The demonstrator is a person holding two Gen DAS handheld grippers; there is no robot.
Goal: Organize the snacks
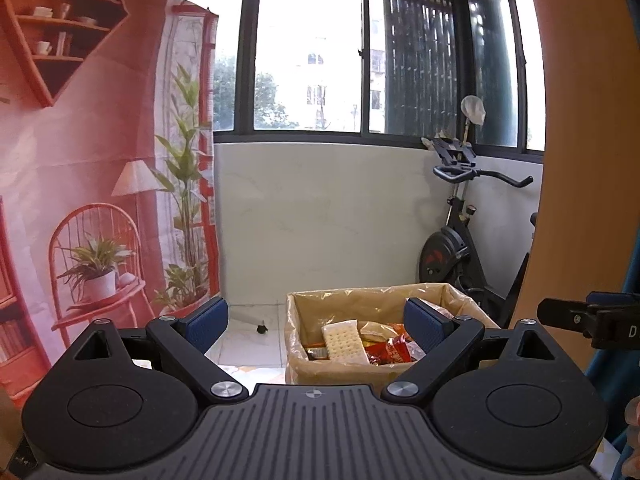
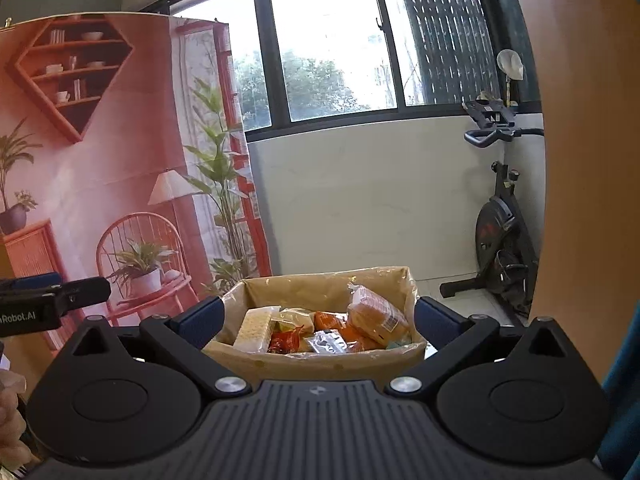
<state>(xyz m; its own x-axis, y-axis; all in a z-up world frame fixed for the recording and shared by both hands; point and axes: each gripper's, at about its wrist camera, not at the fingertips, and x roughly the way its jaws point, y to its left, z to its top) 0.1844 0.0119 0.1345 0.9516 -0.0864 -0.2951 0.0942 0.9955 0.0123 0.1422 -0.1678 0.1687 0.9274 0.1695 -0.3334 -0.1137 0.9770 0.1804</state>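
Note:
A cardboard box (image 1: 384,300) lined with clear plastic stands in front of both grippers and holds several snacks. In the left wrist view a pale cracker pack (image 1: 345,340) and a red packet (image 1: 394,350) show inside it. My left gripper (image 1: 316,322) is open and empty, just short of the box's left side. In the right wrist view the box (image 2: 320,286) sits centred, with the cracker pack (image 2: 254,328), a wrapped bread loaf (image 2: 376,314), a red packet (image 2: 284,340) and a silver packet (image 2: 328,342). My right gripper (image 2: 318,320) is wide open and empty, above the box's near edge.
A printed red room backdrop (image 1: 100,160) hangs on the left. An exercise bike (image 1: 456,248) stands at the back right by the white wall under the windows. A brown wooden panel (image 2: 580,160) closes the right side. A person's hand (image 2: 12,420) shows at the frame edge.

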